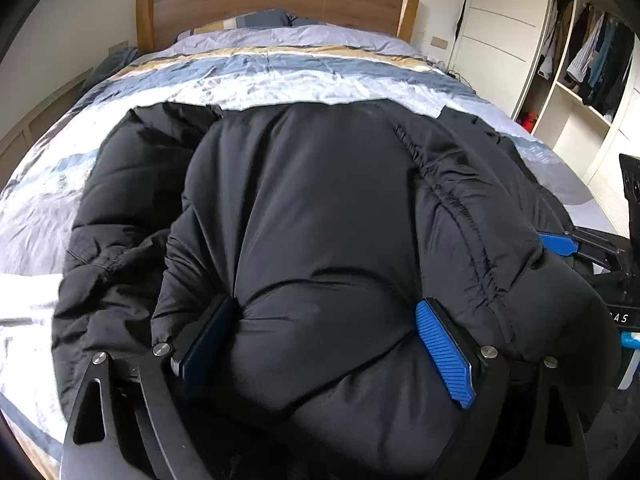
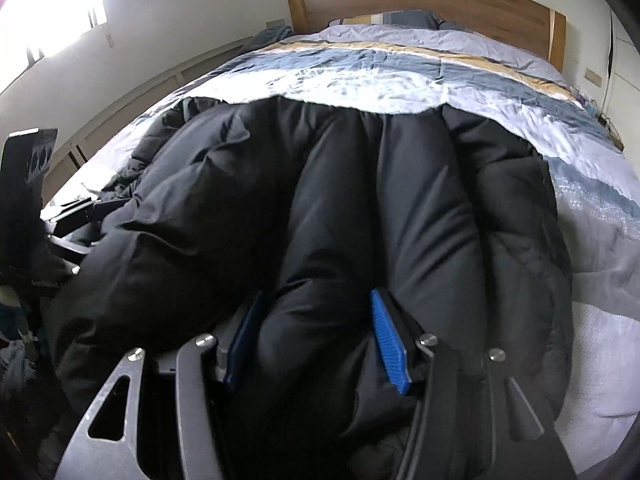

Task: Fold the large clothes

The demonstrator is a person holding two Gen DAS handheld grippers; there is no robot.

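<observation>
In the left wrist view, a black puffer jacket [image 1: 312,208] is seen spread on the bed [image 1: 280,76], below the wooden headboard [image 1: 276,0]. A thick bulge of it is wedged between the widely spread fingers [image 1: 444,352] of the left gripper [image 1: 324,348], both pads pressed into the fabric.

In the right wrist view, a fold of the jacket [image 2: 360,200] is clamped by the right gripper [image 2: 316,336], its blue fingers [image 2: 386,340] sunk into the padding.
</observation>
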